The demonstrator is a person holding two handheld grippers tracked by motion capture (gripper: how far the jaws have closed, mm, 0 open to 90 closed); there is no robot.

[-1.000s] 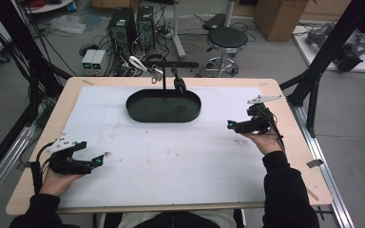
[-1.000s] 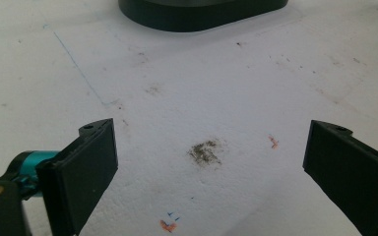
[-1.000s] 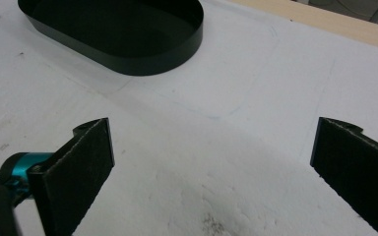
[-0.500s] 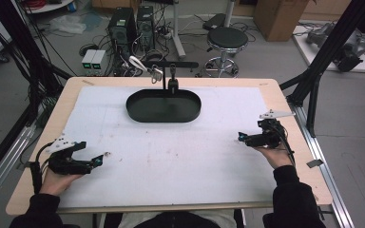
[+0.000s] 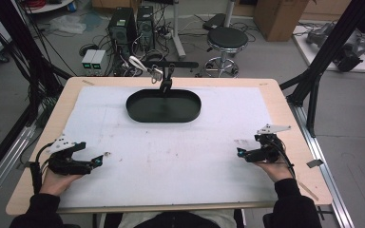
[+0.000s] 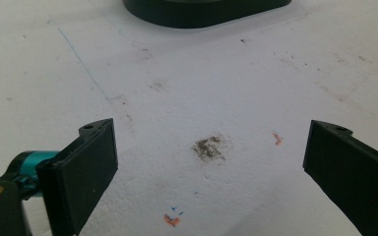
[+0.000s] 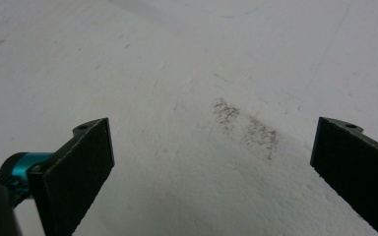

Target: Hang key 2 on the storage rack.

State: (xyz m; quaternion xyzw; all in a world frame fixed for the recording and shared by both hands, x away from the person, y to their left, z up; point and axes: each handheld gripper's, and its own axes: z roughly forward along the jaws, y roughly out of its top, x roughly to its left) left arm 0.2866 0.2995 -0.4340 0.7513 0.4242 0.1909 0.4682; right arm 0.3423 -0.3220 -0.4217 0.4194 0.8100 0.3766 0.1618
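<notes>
The right gripper (image 5: 241,153) has come back near and now rests low, jaws spread, empty; the left gripper (image 5: 100,161) too. Work with the tray (image 5: 163,106) seems finished.

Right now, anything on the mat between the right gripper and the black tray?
Nothing visible. The right gripper sits open near the table's right edge, the black tray at the far middle, and just bare, smudged white mat lies between them.
</notes>
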